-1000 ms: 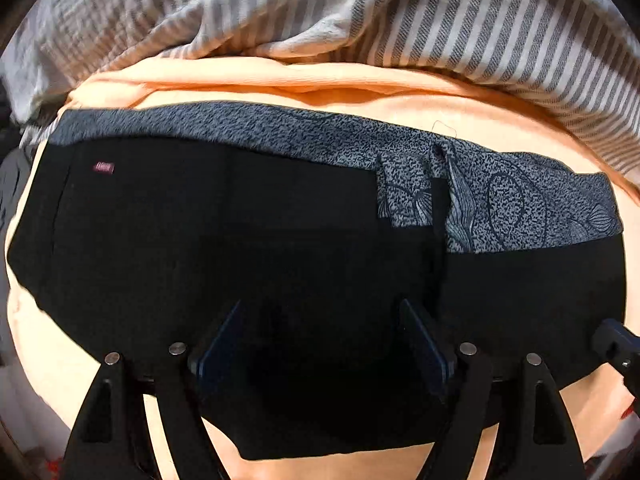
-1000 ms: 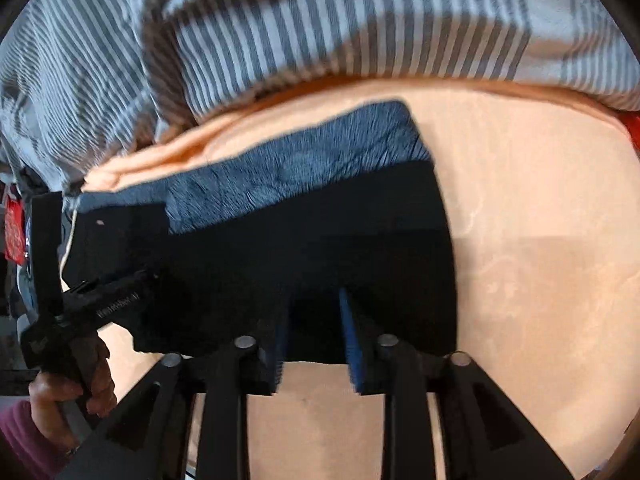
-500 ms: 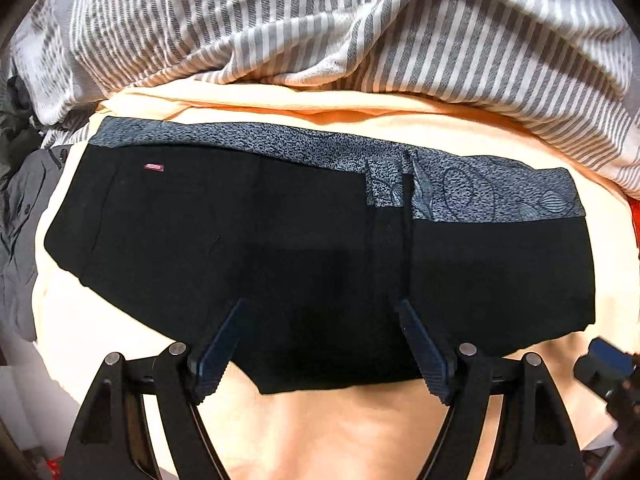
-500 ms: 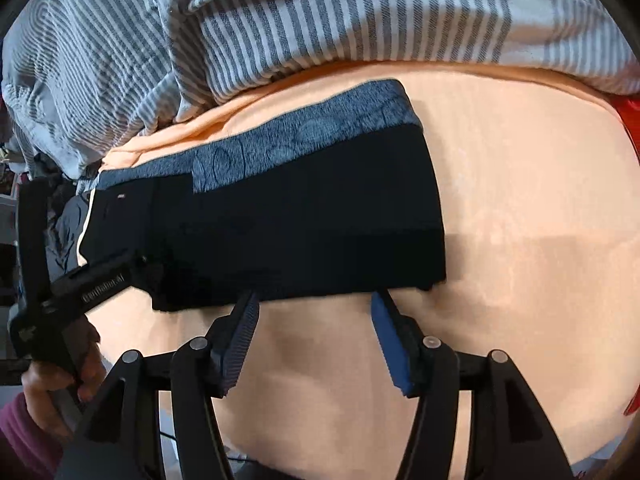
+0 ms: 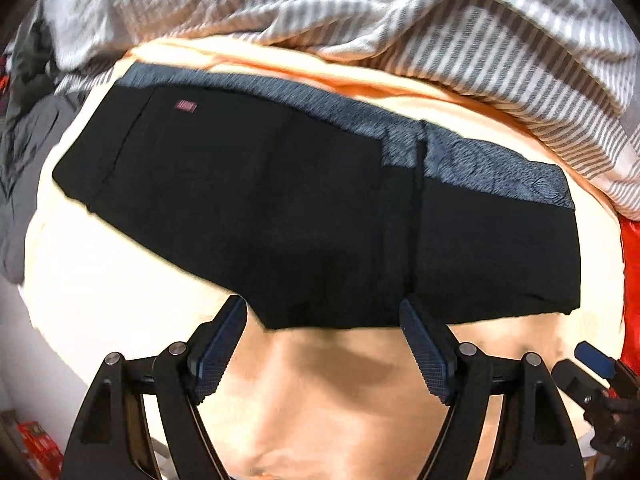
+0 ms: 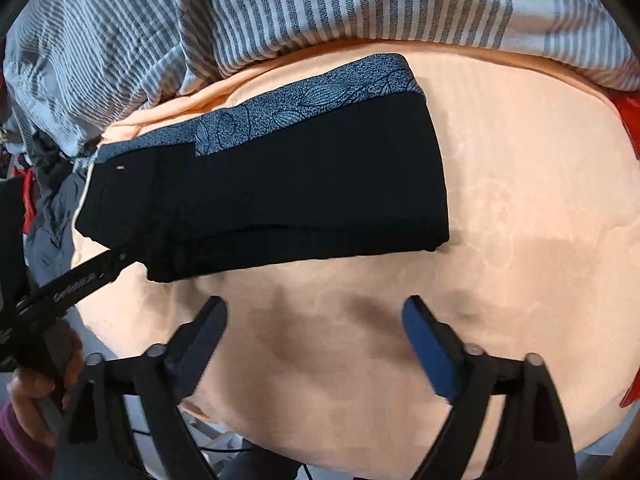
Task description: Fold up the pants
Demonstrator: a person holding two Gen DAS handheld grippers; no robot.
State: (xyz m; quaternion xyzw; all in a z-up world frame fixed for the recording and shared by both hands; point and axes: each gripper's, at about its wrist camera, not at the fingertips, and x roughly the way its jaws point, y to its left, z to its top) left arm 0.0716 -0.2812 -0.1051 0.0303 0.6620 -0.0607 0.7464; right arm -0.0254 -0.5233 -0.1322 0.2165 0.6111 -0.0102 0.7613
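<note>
While both tools hang above the peach-orange bed sheet [image 5: 120, 280], the left hand-held gripper [image 5: 322, 350] stands wide with nothing between its dark blue ribbed pads [image 5: 218, 354], its tips just short of the near hem of the folded black pants [image 5: 280, 216]. In the right wrist view, the right hand-held gripper [image 6: 314, 340] has jaws that are opening, only bare sheet between them, and it sits clear of the pants' near edge. A person's hand [image 6: 38, 384] in a purple sleeve grips the left tool's handle at the lower left of that view.

Beyond the pads, the pants lie flat on the sheet as a long black band, folded lengthwise. A small red label [image 5: 185, 106] sits near their left end. Along the pants' far edge runs a blue-grey patterned fabric strip [image 6: 320, 96] printed with leaf outlines. Behind the pants, a rumpled grey-and-white striped blanket [image 6: 320, 4] is heaped across the sheet. Something red [image 5: 630, 280] shows to the right of the pants at the sheet's edge.
</note>
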